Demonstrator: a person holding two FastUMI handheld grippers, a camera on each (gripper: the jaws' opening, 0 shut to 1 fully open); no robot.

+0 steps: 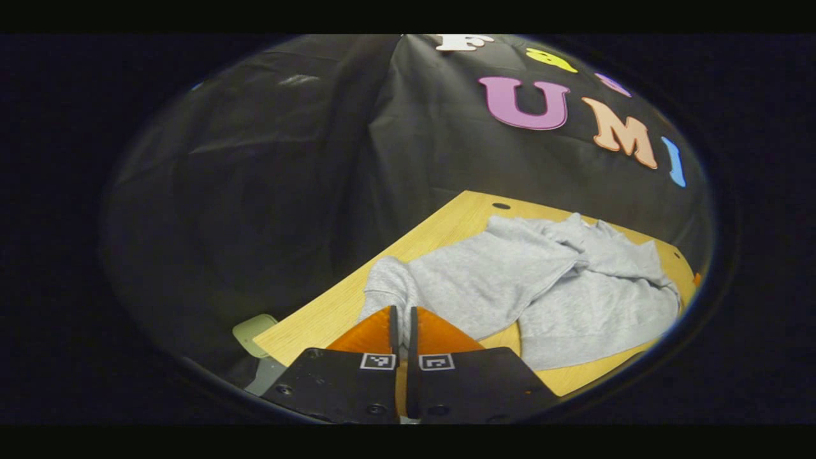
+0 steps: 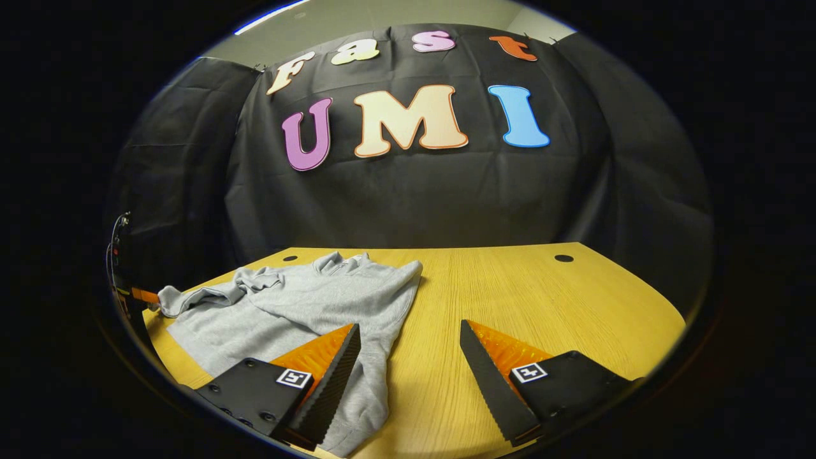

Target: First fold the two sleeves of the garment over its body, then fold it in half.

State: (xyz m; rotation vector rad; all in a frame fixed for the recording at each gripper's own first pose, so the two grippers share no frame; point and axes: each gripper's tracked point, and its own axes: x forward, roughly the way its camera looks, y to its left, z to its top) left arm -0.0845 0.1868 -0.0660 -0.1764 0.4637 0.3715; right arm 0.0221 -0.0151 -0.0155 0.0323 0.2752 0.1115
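A soft light-grey long-sleeved sweatshirt (image 2: 299, 312) lies rumpled on the pale wooden tabletop (image 2: 542, 299), toward its left side in the right gripper view. The left gripper (image 1: 401, 319) is closed, apparently pinching the cuff of one sleeve (image 1: 389, 280), probably to carry it over the body. The right gripper (image 2: 408, 338) hangs wide open above the sweatshirt's near edge, holding nothing, likely waiting for the other sleeve.

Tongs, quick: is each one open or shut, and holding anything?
Left tongs: shut on the grey sweatshirt's sleeve.
Right tongs: wide open, holding nothing, above the sweatshirt and wooden table.
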